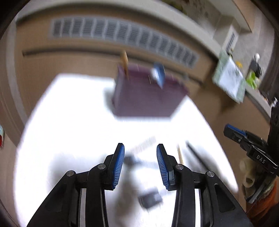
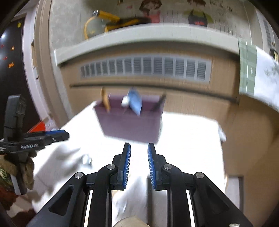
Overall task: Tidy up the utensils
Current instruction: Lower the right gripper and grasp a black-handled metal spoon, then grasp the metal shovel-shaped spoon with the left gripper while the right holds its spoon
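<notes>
Bright white tabletop (image 1: 69, 122) up front, glaring under strong light. Behind it, tan cabinet front (image 2: 191, 104) with long slatted grey vent (image 2: 146, 68), pale ledge (image 2: 139, 37) above. Illustrated poster (image 2: 191, 12) on the wall, all blurred.

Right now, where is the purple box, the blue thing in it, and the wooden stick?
purple box (image 2: 130, 124): right wrist view, on its front wall.
blue thing (image 2: 135, 102): right wrist view, on its middle, above the rim.
wooden stick (image 2: 105, 99): right wrist view, on the part sticking out.
</notes>
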The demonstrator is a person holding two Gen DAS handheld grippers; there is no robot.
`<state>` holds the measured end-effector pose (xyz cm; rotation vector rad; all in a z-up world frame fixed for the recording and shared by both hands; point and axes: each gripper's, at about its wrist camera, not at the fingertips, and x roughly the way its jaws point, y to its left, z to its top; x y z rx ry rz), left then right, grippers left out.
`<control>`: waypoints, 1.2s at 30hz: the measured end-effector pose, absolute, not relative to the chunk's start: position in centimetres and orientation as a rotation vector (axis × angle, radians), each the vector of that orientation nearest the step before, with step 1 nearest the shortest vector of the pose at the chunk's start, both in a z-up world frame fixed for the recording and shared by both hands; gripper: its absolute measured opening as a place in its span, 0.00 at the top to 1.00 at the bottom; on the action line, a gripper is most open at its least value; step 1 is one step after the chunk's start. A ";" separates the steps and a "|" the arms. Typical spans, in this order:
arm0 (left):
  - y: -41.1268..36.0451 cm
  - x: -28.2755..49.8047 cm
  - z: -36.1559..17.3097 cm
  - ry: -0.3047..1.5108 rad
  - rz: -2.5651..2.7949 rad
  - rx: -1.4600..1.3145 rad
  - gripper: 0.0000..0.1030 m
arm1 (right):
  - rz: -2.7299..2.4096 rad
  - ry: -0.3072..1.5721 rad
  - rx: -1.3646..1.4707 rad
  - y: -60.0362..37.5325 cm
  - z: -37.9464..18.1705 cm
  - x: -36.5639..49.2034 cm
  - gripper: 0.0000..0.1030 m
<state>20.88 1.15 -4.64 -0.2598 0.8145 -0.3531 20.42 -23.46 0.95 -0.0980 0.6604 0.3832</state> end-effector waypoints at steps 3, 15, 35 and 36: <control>-0.3 19.0 -6.3 0.870 -0.389 -0.232 0.62 | 0.373 0.713 -0.135 -23.2 -1.7 17.5 0.82; -3.5 15.5 -8.9 1.066 -0.523 -0.334 0.62 | 0.230 0.819 -0.078 -26.9 -6.5 16.0 0.82; -3.2 23.6 -9.2 0.993 -0.358 -0.358 0.62 | 0.289 0.890 -0.117 -26.4 -8.4 17.5 0.82; -3.3 24.2 -9.2 0.998 -0.368 -0.340 0.62 | 0.295 0.901 -0.118 -26.3 -8.5 18.0 0.82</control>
